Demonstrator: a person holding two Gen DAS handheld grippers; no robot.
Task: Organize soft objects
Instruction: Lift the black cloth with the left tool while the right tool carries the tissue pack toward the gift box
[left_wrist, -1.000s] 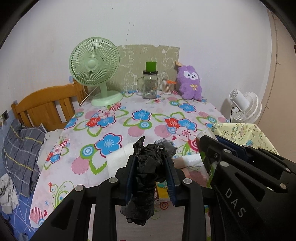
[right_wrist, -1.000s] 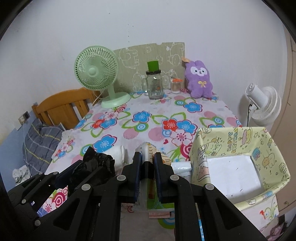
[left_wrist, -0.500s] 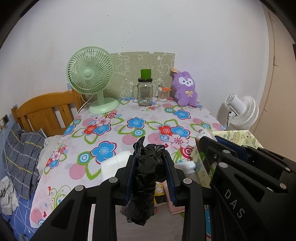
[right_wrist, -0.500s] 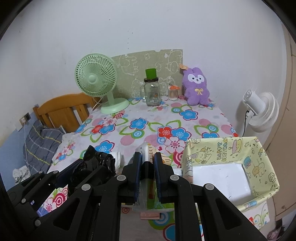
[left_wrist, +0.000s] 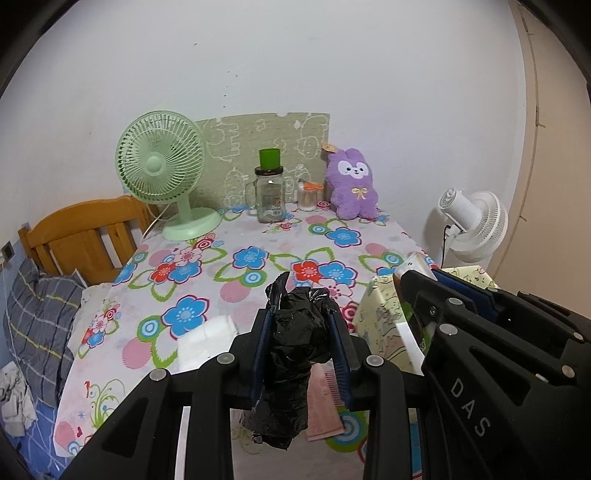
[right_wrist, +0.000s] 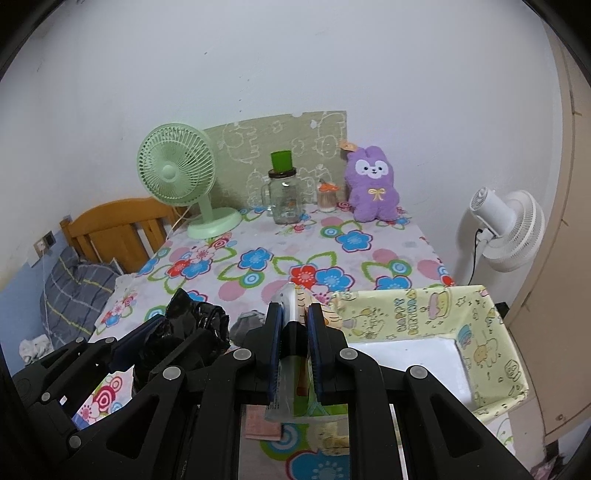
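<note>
My left gripper (left_wrist: 301, 321) is shut on a crumpled black plastic bag (left_wrist: 295, 354), held above the near end of the floral table (left_wrist: 221, 266). My right gripper (right_wrist: 294, 314) is shut on a flat clear-and-green snack packet (right_wrist: 295, 402) that hangs down between the fingers. A yellow cartoon-print box (right_wrist: 476, 343) with a white bottom stands open at the right, beside the right gripper; it also shows in the left wrist view (left_wrist: 384, 321). A white tissue pack (left_wrist: 207, 339) and a pink packet (left_wrist: 325, 410) lie on the table below the left gripper.
At the table's far end stand a green fan (left_wrist: 166, 177), a glass jar with a green lid (left_wrist: 269, 192), a small cup (left_wrist: 308, 195) and a purple plush rabbit (left_wrist: 352, 184). A wooden chair (left_wrist: 81, 236) is at left, a white floor fan (left_wrist: 476, 225) at right.
Both grippers have risen and drawn back from the table with their loads still held. The yellow box now shows more fully beside the right gripper.
</note>
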